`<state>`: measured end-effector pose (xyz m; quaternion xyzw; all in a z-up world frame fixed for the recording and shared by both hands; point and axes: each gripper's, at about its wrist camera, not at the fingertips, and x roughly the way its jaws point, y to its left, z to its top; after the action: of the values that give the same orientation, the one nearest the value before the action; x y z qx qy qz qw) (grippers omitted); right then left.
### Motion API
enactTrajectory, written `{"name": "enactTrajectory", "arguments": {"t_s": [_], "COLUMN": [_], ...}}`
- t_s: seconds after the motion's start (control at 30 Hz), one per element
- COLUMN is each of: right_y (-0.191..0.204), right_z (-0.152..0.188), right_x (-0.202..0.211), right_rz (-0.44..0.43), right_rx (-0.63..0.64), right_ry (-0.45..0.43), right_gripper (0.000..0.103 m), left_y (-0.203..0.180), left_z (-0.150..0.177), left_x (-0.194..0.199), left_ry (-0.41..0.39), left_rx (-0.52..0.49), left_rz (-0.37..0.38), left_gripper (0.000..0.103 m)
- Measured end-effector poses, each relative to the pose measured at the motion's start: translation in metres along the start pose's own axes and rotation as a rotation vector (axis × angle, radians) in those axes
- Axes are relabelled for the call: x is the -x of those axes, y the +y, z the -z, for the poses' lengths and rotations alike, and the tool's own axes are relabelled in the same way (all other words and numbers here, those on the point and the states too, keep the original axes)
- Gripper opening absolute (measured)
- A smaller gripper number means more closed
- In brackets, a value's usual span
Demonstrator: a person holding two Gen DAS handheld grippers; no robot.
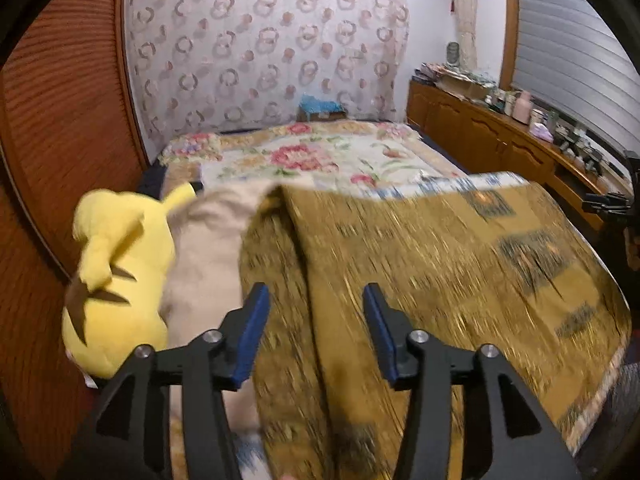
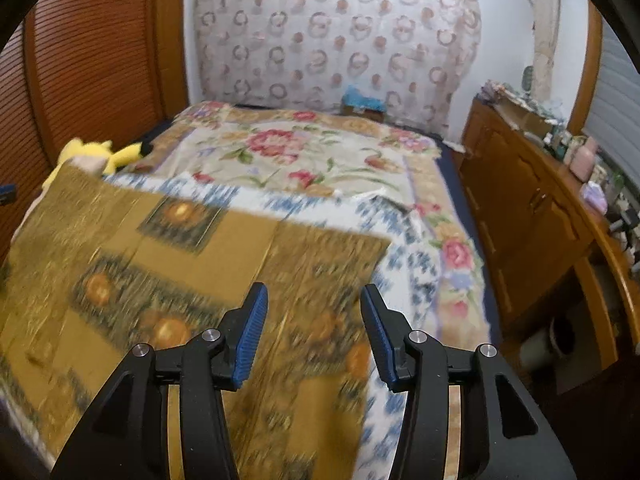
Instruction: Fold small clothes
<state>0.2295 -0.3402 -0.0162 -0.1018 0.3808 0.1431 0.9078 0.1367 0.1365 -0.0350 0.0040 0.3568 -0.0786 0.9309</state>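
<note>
The floral bed (image 2: 320, 152) carries the mustard patterned cloth (image 2: 160, 280) spread across its near end, a yellow plush toy (image 1: 116, 280) beside its left edge, while the left gripper (image 1: 316, 328) and right gripper (image 2: 314, 328) both hover wide apart, holding nothing.

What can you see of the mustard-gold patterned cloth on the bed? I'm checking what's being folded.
The mustard-gold cloth is a thin woven-looking fabric with dark square and banded motifs holding orange roundels. It lies spread across the near part of the bed, over the blue-and-white cover, blurred by motion. In the left wrist view a ridge runs down it. Its left edge lies by a beige cloth near the yellow plush toy. Neither hand-held gripper grips it.
</note>
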Motion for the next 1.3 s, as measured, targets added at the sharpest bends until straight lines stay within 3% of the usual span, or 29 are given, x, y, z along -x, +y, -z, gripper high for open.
{"name": "enactTrajectory", "arguments": {"t_s": [0.13,0.53,0.73,1.0,1.23,1.3], "right_y": [0.012,0.011,0.009,0.009,0.010,0.009], "right_z": [0.031,0.095,0.102,0.105,0.106,0.106], "right_x": [0.003,-0.005,-0.003,-0.001,0.001,0.001], "right_rz": [-0.047,-0.021,-0.031,-0.025,-0.023,-0.023], "right_rx": [-0.004,-0.030,-0.057,-0.060,-0.060,-0.060], "right_ry": [0.022,0.103,0.075,0.054,0.052,0.052], "right_gripper": [0.049,0.049,0.049,0.049,0.050,0.050], "left_y": [-0.007,-0.018,-0.018,-0.013,-0.025,-0.027], "left_z": [0.025,0.077,0.085,0.091,0.092,0.092], "left_x": [0.003,0.000,0.001,0.007,0.016,0.016], "left_ry": [0.038,0.129,0.136,0.127,0.080,0.076], "left_rx": [-0.002,0.009,0.021,0.060,0.033,0.029], "left_rz": [0.016,-0.004,-0.036,-0.024,-0.021,-0.010], "left_gripper": [0.053,0.053,0.053,0.053,0.053,0.047]}}
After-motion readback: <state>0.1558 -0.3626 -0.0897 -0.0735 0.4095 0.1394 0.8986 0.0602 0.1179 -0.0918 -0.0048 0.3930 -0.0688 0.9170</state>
